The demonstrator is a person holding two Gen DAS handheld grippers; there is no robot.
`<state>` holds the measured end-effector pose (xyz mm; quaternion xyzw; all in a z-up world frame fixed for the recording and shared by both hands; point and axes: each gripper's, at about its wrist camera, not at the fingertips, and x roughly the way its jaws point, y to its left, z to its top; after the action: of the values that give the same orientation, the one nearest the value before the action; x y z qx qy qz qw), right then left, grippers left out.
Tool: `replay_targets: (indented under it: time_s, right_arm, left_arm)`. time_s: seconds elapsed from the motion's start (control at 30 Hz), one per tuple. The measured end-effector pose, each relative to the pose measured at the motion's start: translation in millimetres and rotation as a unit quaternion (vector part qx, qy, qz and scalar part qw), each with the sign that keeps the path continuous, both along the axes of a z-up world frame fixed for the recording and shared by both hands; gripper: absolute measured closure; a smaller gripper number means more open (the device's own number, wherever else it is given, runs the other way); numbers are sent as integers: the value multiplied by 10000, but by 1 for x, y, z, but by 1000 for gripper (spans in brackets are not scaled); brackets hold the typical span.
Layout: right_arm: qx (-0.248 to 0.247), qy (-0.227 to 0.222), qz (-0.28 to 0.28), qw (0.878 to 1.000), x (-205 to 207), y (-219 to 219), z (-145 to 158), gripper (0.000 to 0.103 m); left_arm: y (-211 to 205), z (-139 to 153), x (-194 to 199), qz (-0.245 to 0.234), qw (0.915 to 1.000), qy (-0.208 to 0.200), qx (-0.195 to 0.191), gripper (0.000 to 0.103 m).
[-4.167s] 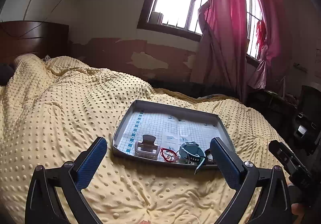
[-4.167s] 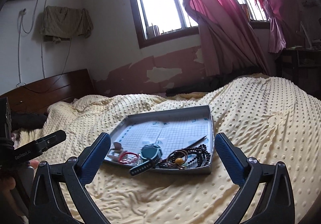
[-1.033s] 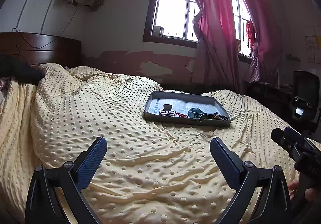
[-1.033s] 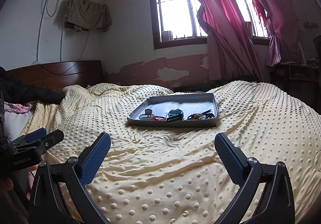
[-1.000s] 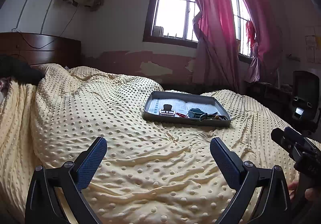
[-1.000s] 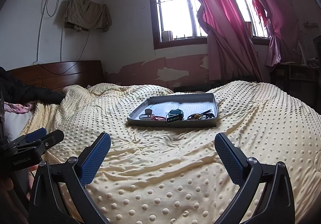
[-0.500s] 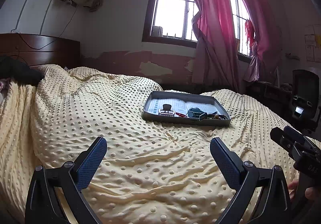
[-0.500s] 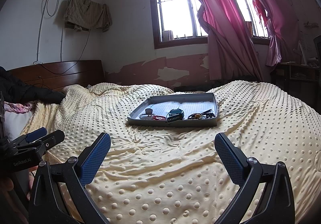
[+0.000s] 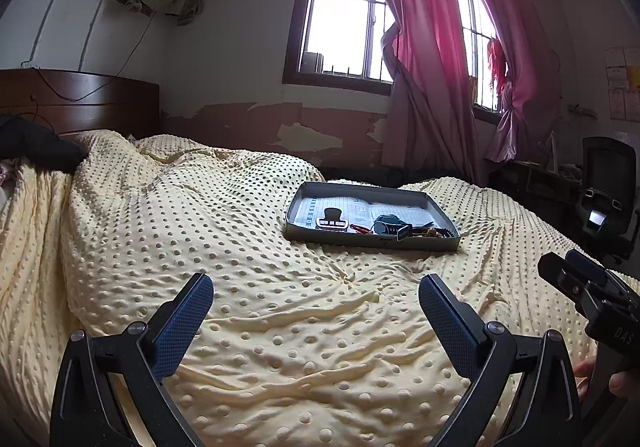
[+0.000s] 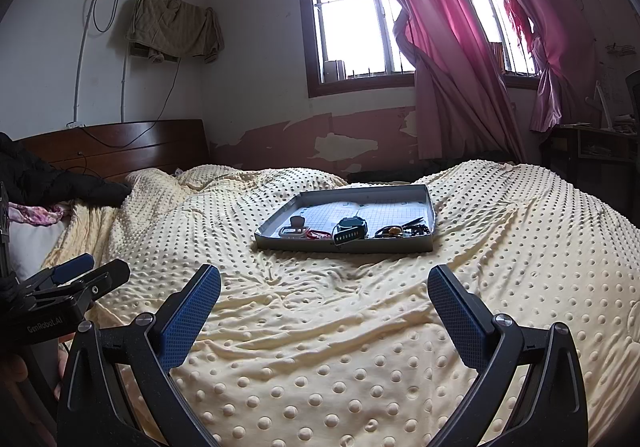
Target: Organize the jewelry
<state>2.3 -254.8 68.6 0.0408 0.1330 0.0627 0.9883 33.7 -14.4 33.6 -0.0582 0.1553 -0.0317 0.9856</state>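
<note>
Home bedroom: bed, headboard, curtains

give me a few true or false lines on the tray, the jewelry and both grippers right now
1. The shallow grey tray lies on the yellow dotted blanket. True.
2. The left gripper is shut on a bracelet. False: its jaws stand wide apart and empty.
3. The teal watch lies inside the tray. True.
4. The dark beaded bracelets lie on the blanket outside the tray. False: they sit in the tray's right near corner.
5. The right gripper touches the tray. False: it hovers open, well short of it.
</note>
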Motion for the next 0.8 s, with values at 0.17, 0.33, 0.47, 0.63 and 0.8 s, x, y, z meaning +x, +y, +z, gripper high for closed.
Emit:
replay_targets:
  time_s: [0.17, 0.33, 0.47, 0.63, 0.8]
  right_arm:
    - [1, 1, 0, 10000, 0, 0, 0, 1]
    - [2, 1, 0, 10000, 0, 0, 0, 1]
    - [0, 2, 0, 10000, 0, 0, 0, 1]
    - [1, 3, -1, 10000, 0, 0, 0, 1]
    - [0, 3, -1, 10000, 0, 0, 0, 1]
  left_arm:
    - [-1, 0, 0, -3, 10000, -1, 5, 0]
    - [-1, 0, 0, -6, 10000, -2, 8, 0]
    - [-2, -1, 0, -5, 10000, -3, 10, 0]
    - [-2, 0, 0, -5, 10000, -2, 11, 0]
    - [-3, 0, -1, -5, 10000, -2, 8, 0]
